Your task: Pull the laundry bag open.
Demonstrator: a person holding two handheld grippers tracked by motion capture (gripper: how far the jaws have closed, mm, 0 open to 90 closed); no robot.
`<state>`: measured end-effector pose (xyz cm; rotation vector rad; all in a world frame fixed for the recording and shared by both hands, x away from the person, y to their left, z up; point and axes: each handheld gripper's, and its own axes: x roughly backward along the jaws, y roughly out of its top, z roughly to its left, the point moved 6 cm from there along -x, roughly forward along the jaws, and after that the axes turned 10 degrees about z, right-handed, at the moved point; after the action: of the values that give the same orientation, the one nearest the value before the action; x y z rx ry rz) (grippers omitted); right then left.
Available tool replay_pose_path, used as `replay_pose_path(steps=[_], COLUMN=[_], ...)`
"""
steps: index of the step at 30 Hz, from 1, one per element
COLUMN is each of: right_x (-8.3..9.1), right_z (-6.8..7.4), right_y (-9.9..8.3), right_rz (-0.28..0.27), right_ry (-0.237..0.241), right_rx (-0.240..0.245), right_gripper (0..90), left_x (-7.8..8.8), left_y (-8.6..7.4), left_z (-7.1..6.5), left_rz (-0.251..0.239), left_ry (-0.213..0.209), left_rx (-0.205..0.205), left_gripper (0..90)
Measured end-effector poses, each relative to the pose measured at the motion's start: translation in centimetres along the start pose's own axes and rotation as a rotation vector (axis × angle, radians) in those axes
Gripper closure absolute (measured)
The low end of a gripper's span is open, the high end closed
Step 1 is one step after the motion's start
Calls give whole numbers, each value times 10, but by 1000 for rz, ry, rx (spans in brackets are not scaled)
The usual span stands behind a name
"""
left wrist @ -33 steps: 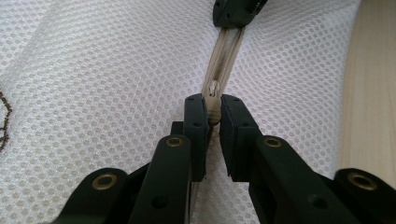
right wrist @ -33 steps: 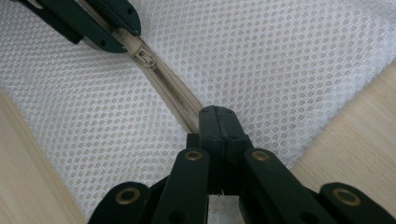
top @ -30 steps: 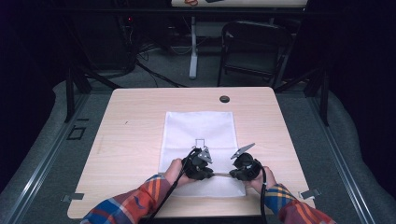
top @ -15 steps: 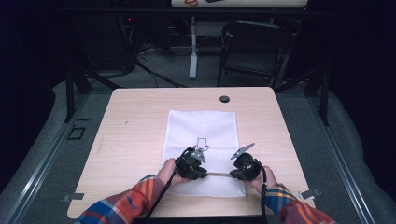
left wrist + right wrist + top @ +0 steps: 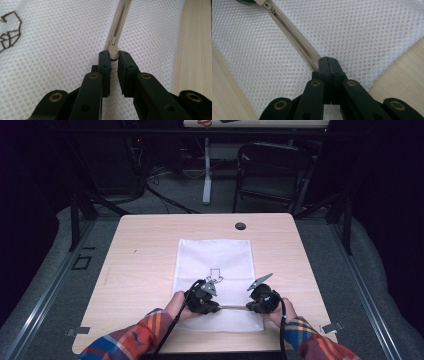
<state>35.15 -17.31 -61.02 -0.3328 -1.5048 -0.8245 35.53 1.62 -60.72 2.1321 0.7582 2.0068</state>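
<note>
From the high view, my left gripper (image 5: 214, 306) and right gripper (image 5: 251, 307) sit low over the near edge of the white mesh zippered bag (image 5: 214, 260), which lies flat on the pale wooden tabletop (image 5: 140, 250), a small dark printed figure (image 5: 215, 276) at its middle. The beige zipper (image 5: 233, 308) runs between my two grippers. My plaid sleeves come in from below. A small black round cap (image 5: 240, 226) sits near the far edge of the tabletop.

In the left gripper view, my fingers (image 5: 104, 67) are nearly together, pinching the beige zipper slider (image 5: 113, 51) between their tips; the zipper tape (image 5: 122, 17) runs away ahead over the mesh, with the tabletop at the right.

In the right gripper view, my fingers (image 5: 324, 66) are pressed tight together on the end of the zipper tape (image 5: 294, 40), which stretches off toward the upper left across the mesh.
</note>
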Motion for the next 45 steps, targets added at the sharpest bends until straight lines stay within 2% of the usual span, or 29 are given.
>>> replay_pose_path(steps=[5, 13, 16, 19, 20, 23, 24, 28, 30, 33, 41, 45], right_x=[0, 0, 0, 0, 0, 0, -2, -1, 0, 0, 0, 0], right_z=[0, 0, 1, 1, 1, 1, 3, 2, 1, 1, 0, 1], right_y=[0, 0, 1, 1, 1, 1, 2, 1, 1, 1, 1, 1], right_rz=[-7, -2, 1, 11, 9, 10, -22, -6, 7, 9, 7, 11], right_ry=[4, 4, 0, -12, -12, -12, -4, -9, -16, -9, -5, -7], right_rx=[-9, -7, -6, -1, -3, -2, -23, -11, -7, -7, 0, 10], right_gripper=[900, 900, 900, 900, 900, 900, 900, 900, 900, 900, 900, 900], left_x=[4, 13, 10, 8, 6, 2, 2, 1, 0, 0, 3, 8], left_y=[-8, -27, -26, -24, -22, -17, -16, -13, -12, -12, -16, -23], left_z=[3, 8, 7, 5, 4, 2, 2, 6, 8, 9, 10, 13], left_rz=[9, 20, 37, 34, 25, 36, 39, 36, 33, 22, 35, 44], left_ry=[14, 24, 31, 17, 6, 19, 32, 66, 82, 91, 78, 73], left_rx=[6, 39, 32, 30, 30, 15, 13, 21, 19, 35, 74, 102], left_gripper=[810, 810, 807, 783, 744, 668, 668, 716, 770, 826, 865, 867])
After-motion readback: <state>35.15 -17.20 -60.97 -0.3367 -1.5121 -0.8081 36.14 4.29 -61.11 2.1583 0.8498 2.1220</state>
